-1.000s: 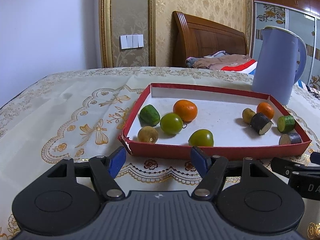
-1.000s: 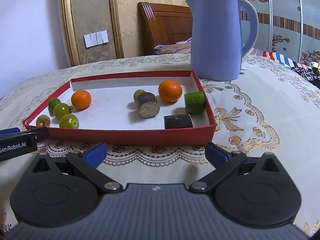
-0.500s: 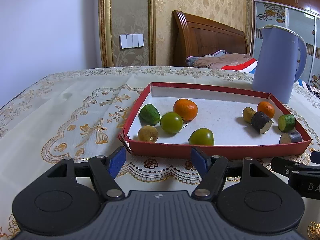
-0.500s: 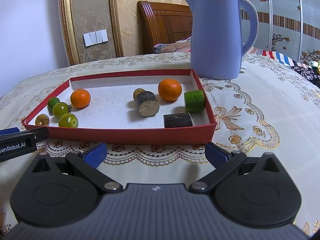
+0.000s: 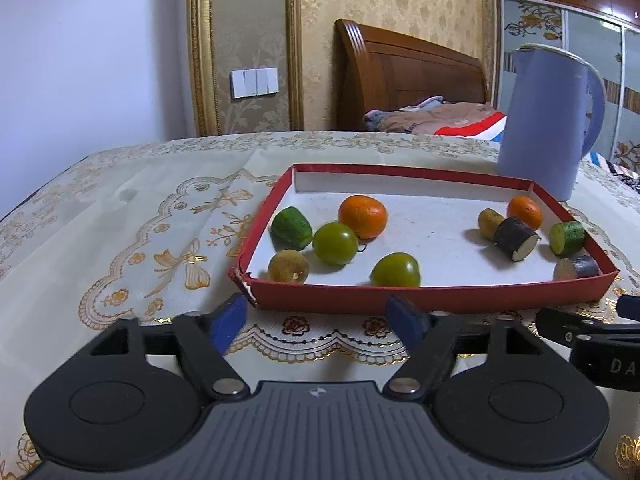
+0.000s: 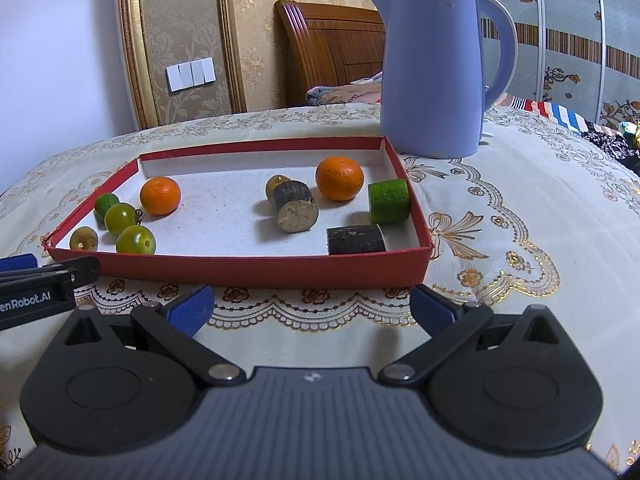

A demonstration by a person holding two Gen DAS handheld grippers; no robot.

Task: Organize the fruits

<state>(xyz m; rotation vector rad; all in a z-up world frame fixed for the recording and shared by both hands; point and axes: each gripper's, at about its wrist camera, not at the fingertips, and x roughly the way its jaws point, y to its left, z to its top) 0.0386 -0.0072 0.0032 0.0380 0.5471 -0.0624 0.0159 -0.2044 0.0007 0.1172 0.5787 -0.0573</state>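
From the left wrist view, the left tool (image 5: 316,318) hangs just short of the near wall of the red tray (image 5: 440,300), which sits on the counter (image 5: 120,216) under an embroidered cloth. Its jaws are opening and stand fairly wide, with nothing between them but cloth. Straight ahead and slightly beyond the tray wall lie the nearest pieces: a green tomato (image 5: 395,270) just inside the near wall, a small yellowish fruit (image 5: 288,266) in the near left corner, a second green tomato (image 5: 335,242), a cucumber chunk (image 5: 291,227) and an orange (image 5: 363,216) behind them. This cluster lies directly in line with the left tool, so the left hand looks the nearer one for it. The right tool's tip (image 5: 592,330) shows at the right edge, beside the tray's near right corner.

From the right wrist view, the right tool (image 6: 312,310) also waits in front of the tray (image 6: 248,266), jaws wide and empty. Ahead of it lie a dark cylinder (image 6: 355,239) on its side against the near wall, long axis running across the view, another dark chunk (image 6: 295,206) with its cut face turned toward the camera, a green chunk (image 6: 389,201) by the right wall, an orange (image 6: 339,178) and a small yellowish fruit (image 6: 277,184). This group is nearer the right hand. A blue kettle (image 6: 436,80) stands beyond the tray's far right corner.
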